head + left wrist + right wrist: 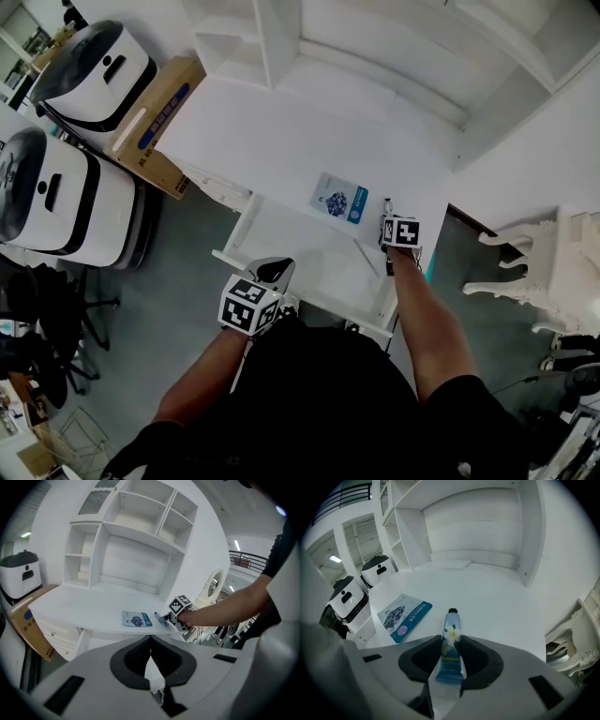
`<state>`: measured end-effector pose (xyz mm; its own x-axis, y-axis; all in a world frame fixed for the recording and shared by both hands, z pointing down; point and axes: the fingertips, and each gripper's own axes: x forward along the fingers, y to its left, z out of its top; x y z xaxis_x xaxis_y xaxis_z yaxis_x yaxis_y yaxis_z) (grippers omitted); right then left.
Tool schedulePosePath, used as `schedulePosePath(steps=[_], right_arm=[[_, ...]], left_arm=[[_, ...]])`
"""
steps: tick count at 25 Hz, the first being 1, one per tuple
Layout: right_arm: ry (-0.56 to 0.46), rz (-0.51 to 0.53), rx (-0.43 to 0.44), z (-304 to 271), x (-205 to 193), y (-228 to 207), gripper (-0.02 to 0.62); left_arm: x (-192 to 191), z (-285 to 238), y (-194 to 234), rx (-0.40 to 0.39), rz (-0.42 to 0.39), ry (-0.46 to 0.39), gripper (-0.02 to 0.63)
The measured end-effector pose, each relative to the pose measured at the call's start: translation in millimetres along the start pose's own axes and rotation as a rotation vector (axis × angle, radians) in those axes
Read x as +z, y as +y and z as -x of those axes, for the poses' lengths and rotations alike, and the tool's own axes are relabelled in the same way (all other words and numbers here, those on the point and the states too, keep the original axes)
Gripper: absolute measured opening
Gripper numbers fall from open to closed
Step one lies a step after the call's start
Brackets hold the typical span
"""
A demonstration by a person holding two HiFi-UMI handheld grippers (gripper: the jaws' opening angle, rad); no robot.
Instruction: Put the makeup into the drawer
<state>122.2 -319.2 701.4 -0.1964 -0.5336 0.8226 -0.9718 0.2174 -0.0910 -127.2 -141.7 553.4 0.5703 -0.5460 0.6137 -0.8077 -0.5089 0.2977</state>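
A pale blue hand cream tube with a white flower lies on the white desk, cap pointing away. My right gripper is shut on the tube's lower half, a pad against each side; the head view shows them at the desk's right front, tube ahead of gripper. A blue and white mask packet lies flat just left of the tube. Below the desk the white drawer stands pulled out. My left gripper sits at the drawer's front edge, pads together on a white sliver of it.
Two white round-topped appliances and a cardboard box stand left of the desk. A white shelf unit rises at the desk's back. An ornate white chair is at the right, a dark office chair at the left.
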Motion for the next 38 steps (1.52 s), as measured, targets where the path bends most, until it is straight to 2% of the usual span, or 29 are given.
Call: schedulePosePath(steps=[6, 12, 20, 24, 30, 38], right_arm=[[-0.008, -0.009, 0.025, 5.7, -4.4, -2.4, 0.138], [-0.065, -0.01, 0.065, 27.0, -4.2, 3.7, 0.138], [-0.107, 0.135, 0.142, 63.9, -26.8, 31.6, 0.138], [-0.108, 0.261, 0.188, 81.2, -46.1, 53.2, 0.138], [-0.034, 0.473, 0.252, 87.0, -95.8, 89.2, 0.138], [0.111, 0.503, 0.251, 44.4, -159.1, 94.6, 0.138]], left_arm=[[1.9, -0.1, 0.2, -0.009, -0.006, -0.004, 0.009], [5.0, -8.4, -4.5, -0.032, -0.029, 0.007, 0.009], [8.3, -26.4, -17.8, -0.082, -0.072, 0.035, 0.009], [8.4, -31.2, -24.0, -0.102, -0.086, 0.045, 0.009], [6.6, -33.4, -28.8, -0.111, -0.092, 0.057, 0.009], [-2.3, -29.8, -24.5, -0.102, -0.089, 0.077, 0.009]])
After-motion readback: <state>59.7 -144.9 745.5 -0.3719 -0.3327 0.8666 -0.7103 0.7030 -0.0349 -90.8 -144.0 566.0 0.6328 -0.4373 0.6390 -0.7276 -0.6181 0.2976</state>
